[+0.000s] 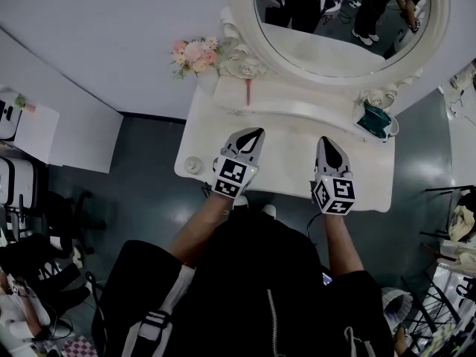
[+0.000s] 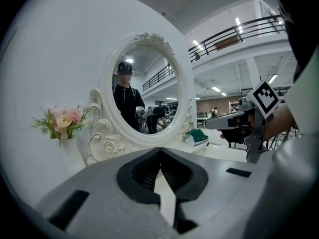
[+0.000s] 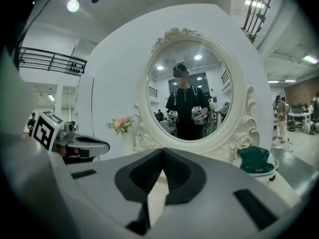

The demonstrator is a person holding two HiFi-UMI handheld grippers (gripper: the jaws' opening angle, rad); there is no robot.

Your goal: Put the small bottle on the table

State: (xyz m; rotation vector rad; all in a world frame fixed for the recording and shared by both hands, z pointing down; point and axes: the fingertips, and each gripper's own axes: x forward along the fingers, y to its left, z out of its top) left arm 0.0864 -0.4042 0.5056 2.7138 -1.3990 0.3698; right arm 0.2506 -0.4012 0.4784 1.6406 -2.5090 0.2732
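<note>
White vanity table point(image 1: 290, 162) w/ 1 oval mirror point(image 1: 320, 47), seen from above. 2 grippers over its front edge: left gripper point(image 1: 256, 133) & right gripper point(image 1: 327, 141), both w/ jaws closed together, nothing between. 1 flower bouquet point(image 1: 197, 54) rear-left, 1 green item point(image 1: 375, 119) rear-right. 1 slim pink item point(image 1: 248, 91), maybe the small bottle, stands at the mirror base.

mirror point(image 1: 335, 28): rear of table point(image 1: 290, 162), centre | flowers point(image 1: 197, 54): rear left corner, left of mirror | container point(image 1: 374, 119): rear right, beside mirror base | slim item point(image 1: 248, 91): before mirror frame, right of flowers | small round item point(image 1: 193, 164): front left corner | left tool point(image 1: 256, 134), right tool point(image 1: 327, 143): over table front, side by side, apart, pointing toward mirror
</note>
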